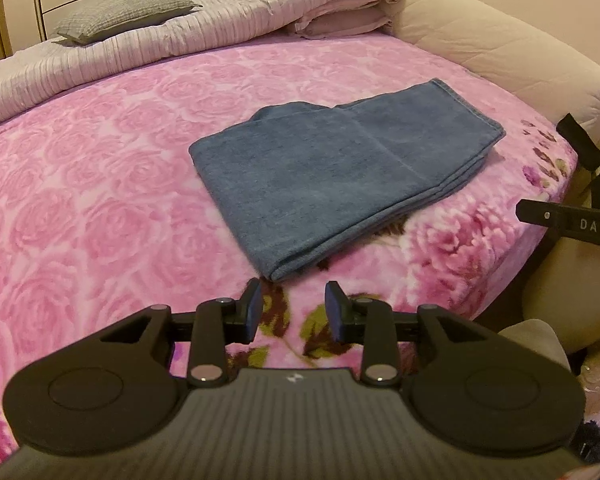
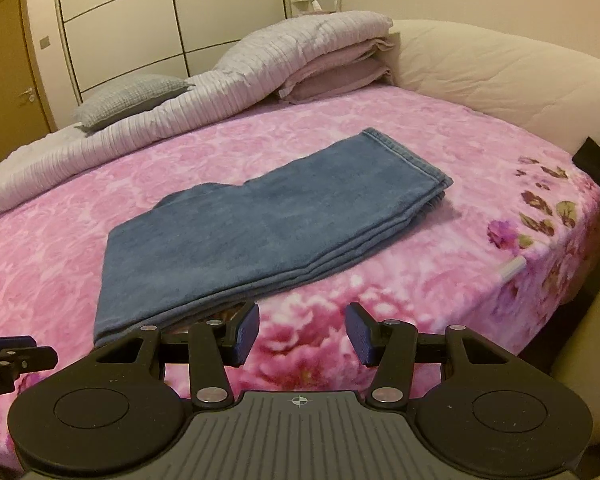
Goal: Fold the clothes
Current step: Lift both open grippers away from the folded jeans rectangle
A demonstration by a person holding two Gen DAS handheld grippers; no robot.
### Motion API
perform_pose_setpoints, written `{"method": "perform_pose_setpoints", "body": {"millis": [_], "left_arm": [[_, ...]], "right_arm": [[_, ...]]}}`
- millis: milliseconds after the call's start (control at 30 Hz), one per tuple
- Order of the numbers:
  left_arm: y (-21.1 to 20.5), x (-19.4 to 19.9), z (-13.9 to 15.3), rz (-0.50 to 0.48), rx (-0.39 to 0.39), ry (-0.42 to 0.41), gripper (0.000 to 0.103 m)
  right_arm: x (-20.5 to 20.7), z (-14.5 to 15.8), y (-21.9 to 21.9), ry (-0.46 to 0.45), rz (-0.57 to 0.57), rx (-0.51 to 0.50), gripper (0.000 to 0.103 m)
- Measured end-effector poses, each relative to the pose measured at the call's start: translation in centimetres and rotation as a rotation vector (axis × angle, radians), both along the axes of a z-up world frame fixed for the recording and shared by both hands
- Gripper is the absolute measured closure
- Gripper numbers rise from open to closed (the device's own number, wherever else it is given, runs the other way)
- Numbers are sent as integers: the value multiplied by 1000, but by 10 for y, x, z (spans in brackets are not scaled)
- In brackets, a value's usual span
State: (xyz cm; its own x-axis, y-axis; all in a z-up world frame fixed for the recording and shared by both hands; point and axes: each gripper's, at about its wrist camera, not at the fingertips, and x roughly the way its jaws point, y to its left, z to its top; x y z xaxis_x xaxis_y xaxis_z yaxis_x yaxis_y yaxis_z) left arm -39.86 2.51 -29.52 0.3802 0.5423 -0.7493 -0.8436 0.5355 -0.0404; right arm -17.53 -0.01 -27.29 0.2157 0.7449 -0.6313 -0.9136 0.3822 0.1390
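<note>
Both the left gripper (image 1: 293,311) and right gripper (image 2: 303,330) are hanging spread wide just short of the folded jeans (image 1: 340,168), with "DAS" lettering (image 1: 594,227) showing off to the left one's right.

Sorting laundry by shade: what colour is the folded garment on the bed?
Denim blue folded garment, clearest in the right wrist view.

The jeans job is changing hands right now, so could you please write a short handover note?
Left gripper: open, empty, just short of the jeans' near corner.
Right gripper: open, empty, at the jeans' near edge.
Jeans: folded into a layered stack, lying flat on the pink floral blanket.
Done: folding looks complete or nearly so.
Left: possibly one more fold or tidying; judge before gripping.
</note>
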Motion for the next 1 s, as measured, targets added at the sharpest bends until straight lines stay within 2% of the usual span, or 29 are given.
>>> {"method": "perform_pose_setpoints", "body": {"millis": [333, 500, 733, 867, 1000], "left_arm": [[9, 6, -8, 0, -24, 19, 73], [26, -3, -25, 12, -101, -18, 73], [56, -36, -50, 107, -191, -28, 73], [66, -42, -46, 110, -181, -94, 73], [76, -27, -44, 70, -153, -164, 73]], "right_arm": [[6, -7, 5, 33, -8, -7, 51], [11, -21, 15, 38, 4, -40, 51], [15, -46, 29, -11, 61, -91, 51], [19, -52, 37, -12, 84, -68, 51], [21, -53, 54, -33, 114, -33, 51]]}}
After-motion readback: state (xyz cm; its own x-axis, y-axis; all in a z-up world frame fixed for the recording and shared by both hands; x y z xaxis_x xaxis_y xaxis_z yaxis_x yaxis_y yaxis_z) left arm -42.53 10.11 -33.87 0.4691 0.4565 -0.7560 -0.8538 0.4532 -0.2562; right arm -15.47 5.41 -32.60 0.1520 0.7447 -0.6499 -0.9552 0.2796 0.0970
